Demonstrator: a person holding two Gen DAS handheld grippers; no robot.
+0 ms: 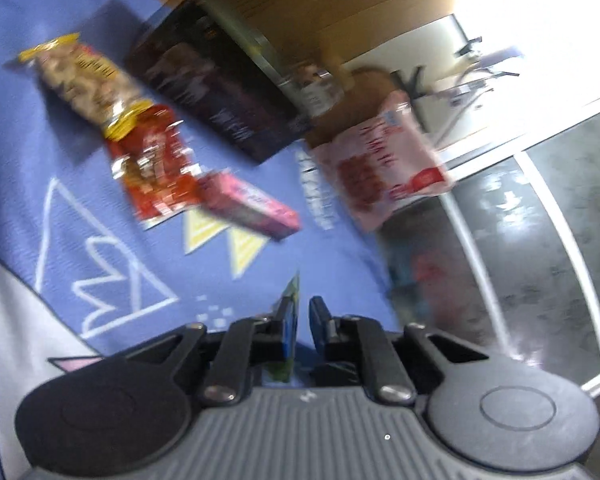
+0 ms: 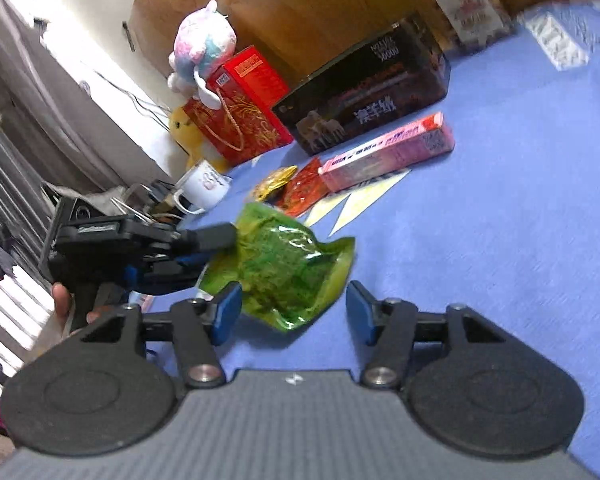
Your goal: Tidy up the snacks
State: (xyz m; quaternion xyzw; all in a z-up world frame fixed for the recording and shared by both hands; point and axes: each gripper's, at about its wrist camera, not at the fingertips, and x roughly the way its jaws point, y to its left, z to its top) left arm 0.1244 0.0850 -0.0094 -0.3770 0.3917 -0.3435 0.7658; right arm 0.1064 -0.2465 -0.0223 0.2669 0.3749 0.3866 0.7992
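Observation:
A green snack bag (image 2: 288,264) hangs just above the blue tablecloth (image 2: 500,240). My left gripper (image 2: 216,250) comes in from the left, shut on the bag's left edge. In the left wrist view that edge (image 1: 295,292) shows as a thin green strip pinched between the left gripper's (image 1: 302,312) pads. My right gripper (image 2: 294,308) is open, its blue pads either side of the bag's lower corner without pressing on it. Further back lie a pink box (image 2: 388,152), a red packet (image 2: 304,188) and a yellow nut bag (image 1: 84,80).
A black box (image 2: 364,88) and a jar (image 2: 464,4) stand at the back by a wooden board. A red gift bag (image 2: 240,120), a plush toy (image 2: 204,48) and a white mug (image 2: 204,188) sit at the left edge. A pink-white bag (image 1: 380,160) overhangs the table's edge.

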